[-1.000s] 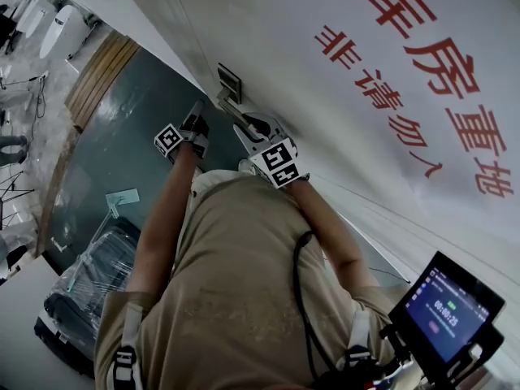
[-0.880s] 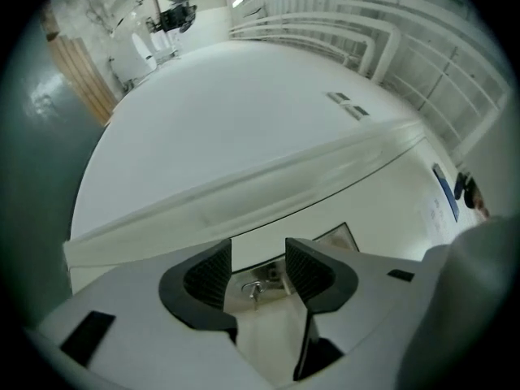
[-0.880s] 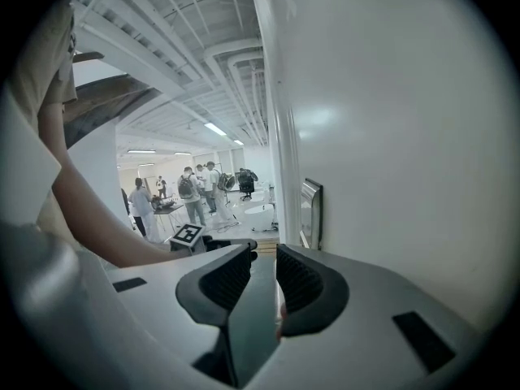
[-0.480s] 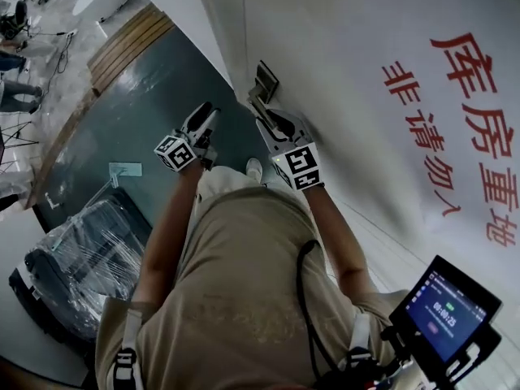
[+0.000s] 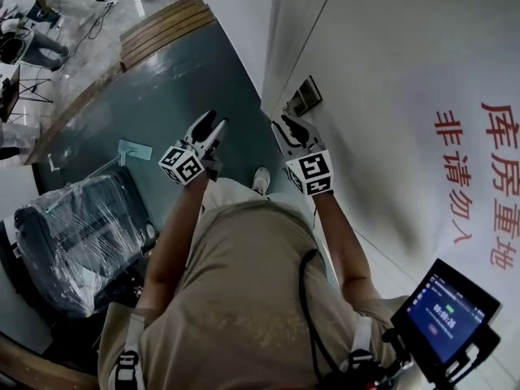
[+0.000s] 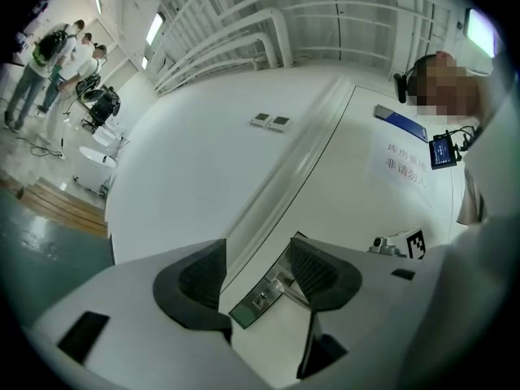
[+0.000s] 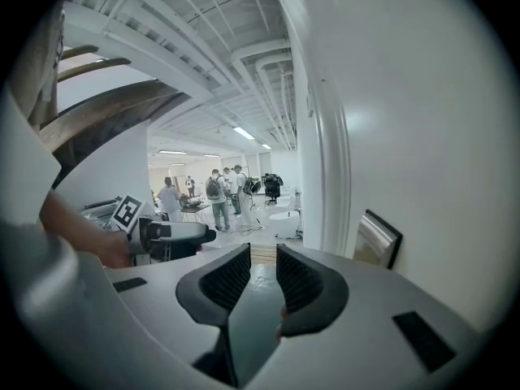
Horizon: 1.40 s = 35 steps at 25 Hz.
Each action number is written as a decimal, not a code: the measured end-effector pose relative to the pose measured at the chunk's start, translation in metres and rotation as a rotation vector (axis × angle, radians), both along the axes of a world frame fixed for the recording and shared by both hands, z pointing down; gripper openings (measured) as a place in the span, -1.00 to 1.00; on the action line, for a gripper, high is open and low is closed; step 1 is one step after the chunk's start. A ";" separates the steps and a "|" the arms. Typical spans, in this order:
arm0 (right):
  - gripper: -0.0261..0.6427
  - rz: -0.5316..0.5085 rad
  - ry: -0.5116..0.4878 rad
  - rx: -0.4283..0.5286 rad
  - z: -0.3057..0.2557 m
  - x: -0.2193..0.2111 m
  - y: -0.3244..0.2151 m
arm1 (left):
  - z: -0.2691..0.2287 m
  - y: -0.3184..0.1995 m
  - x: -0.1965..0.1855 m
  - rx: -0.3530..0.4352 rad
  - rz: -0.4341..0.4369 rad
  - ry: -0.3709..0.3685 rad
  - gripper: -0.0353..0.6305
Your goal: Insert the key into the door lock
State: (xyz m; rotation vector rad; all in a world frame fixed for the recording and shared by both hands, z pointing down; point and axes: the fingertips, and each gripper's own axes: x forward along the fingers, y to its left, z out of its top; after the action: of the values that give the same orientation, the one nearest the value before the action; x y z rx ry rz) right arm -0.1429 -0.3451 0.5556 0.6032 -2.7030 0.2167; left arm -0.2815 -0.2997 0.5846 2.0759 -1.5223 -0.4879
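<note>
The door (image 5: 390,71) walls off the whole right side. Its lock plate (image 5: 302,97) stands slightly proud of it, with open air between the plate and the right tool (image 5: 286,123). Left of the door frame (image 5: 275,39), bare floor (image 5: 179,80) leaves free passage. A wrapped suitcase (image 5: 77,234) blocks the lower left, well apart from the door.

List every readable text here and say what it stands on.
"库房重", in red on the white door; the line runs off the picture's edge.
"非请勿入", in red on the same door.
Screen: its digits are too small to read.
</note>
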 end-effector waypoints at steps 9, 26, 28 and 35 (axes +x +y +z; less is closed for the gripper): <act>-0.61 -0.023 -0.026 -0.009 -0.001 -0.014 0.000 | -0.014 0.029 -0.024 0.001 -0.075 -0.014 -0.17; -0.61 -0.143 -0.031 0.008 -0.019 -0.182 0.118 | -0.028 0.174 -0.159 0.005 -0.220 -0.080 -0.17; -0.61 -0.149 -0.025 0.014 -0.020 -0.193 0.133 | -0.024 0.190 -0.172 -0.004 -0.228 -0.075 -0.17; -0.61 -0.174 -0.008 0.053 -0.011 -0.243 0.207 | -0.009 0.267 -0.229 0.005 -0.263 -0.081 -0.17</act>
State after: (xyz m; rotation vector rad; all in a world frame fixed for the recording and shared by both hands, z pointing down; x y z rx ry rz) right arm -0.3855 -0.1379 0.5441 0.3788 -2.7569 0.1022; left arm -0.5109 -0.0323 0.5752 1.9290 -1.8558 -0.5077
